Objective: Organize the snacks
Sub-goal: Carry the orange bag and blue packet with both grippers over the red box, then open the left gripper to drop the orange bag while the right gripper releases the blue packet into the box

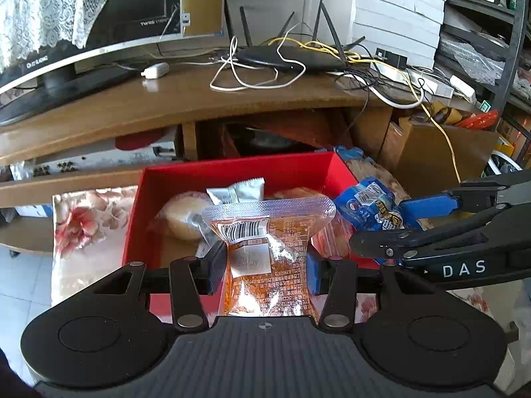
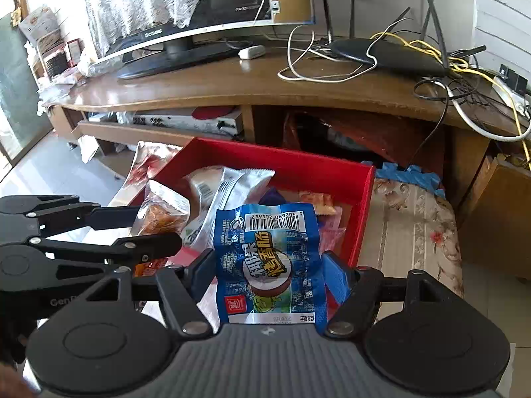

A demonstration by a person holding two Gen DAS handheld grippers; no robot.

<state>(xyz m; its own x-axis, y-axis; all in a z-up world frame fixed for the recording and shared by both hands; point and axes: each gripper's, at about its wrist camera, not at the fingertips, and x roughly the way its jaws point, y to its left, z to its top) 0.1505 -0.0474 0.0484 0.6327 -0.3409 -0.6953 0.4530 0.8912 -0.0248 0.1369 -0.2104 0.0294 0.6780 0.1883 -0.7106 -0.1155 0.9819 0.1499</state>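
While both packets hang above the red box (image 1: 298, 169), left tongs (image 1: 265, 265) grasp the orange packet (image 1: 265, 245) and right tongs (image 2: 268, 272) the blue packet (image 2: 268, 252), long axes along the fingers; the box lies directly ahead-below, left nearer its middle.

There is one red box (image 1: 232, 169), one orange packet (image 1: 265, 258) and one blue packet (image 2: 268, 265). One silver packet (image 2: 239, 182) lies inside the box. One monitor (image 1: 66, 33) and one router (image 1: 288, 58) stand behind.

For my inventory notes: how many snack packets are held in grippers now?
2: the orange packet in the left gripper, the blue packet in the right gripper. Others lie in the red box.
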